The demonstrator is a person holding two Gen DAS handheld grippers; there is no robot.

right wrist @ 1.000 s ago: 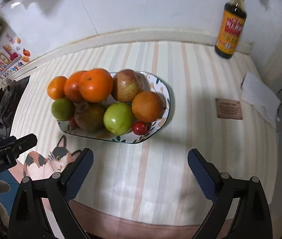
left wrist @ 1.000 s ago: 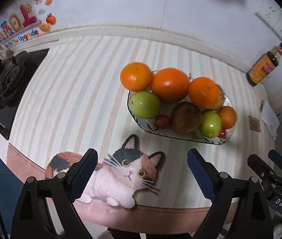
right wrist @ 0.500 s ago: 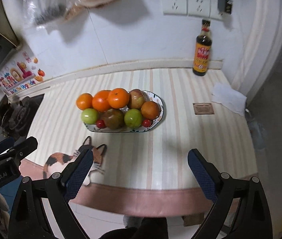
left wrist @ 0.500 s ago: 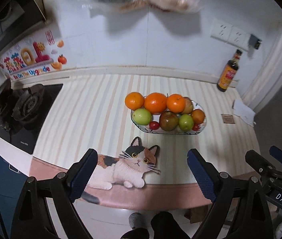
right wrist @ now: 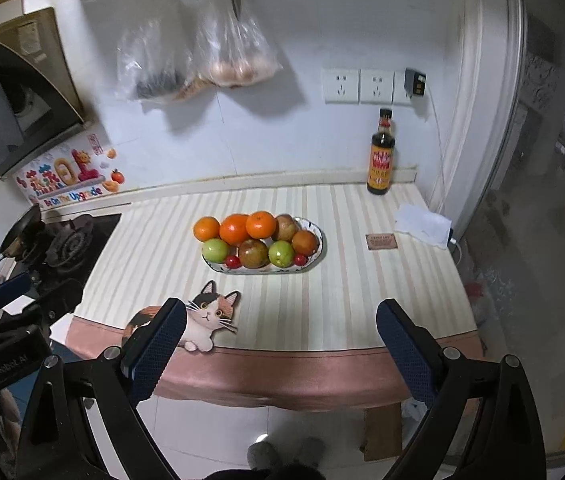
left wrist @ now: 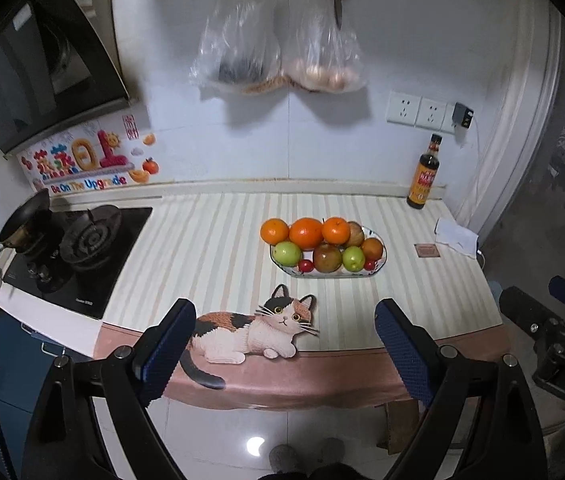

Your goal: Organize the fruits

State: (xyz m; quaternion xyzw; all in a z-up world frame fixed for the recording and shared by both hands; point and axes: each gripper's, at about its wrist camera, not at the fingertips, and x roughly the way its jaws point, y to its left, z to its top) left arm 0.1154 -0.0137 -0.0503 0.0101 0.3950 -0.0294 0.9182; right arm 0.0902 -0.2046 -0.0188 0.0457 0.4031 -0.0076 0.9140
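Fruit is seen piled on a plate (left wrist: 378, 268) at the middle of the desk (left wrist: 210, 248). The left gripper (left wrist: 284, 344) and right gripper (right wrist: 278, 340) are held wide apart and empty, well short of it. An orange (left wrist: 274, 231) perched at the rim could be knocked off by a careless reach.

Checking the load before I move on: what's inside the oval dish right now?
The oval dish holds oranges, two green fruits, brownish fruits and two small red ones. Anything beneath the pile is hidden.

both wrist views look down, far back, sharing the fruit plate (left wrist: 378, 270).
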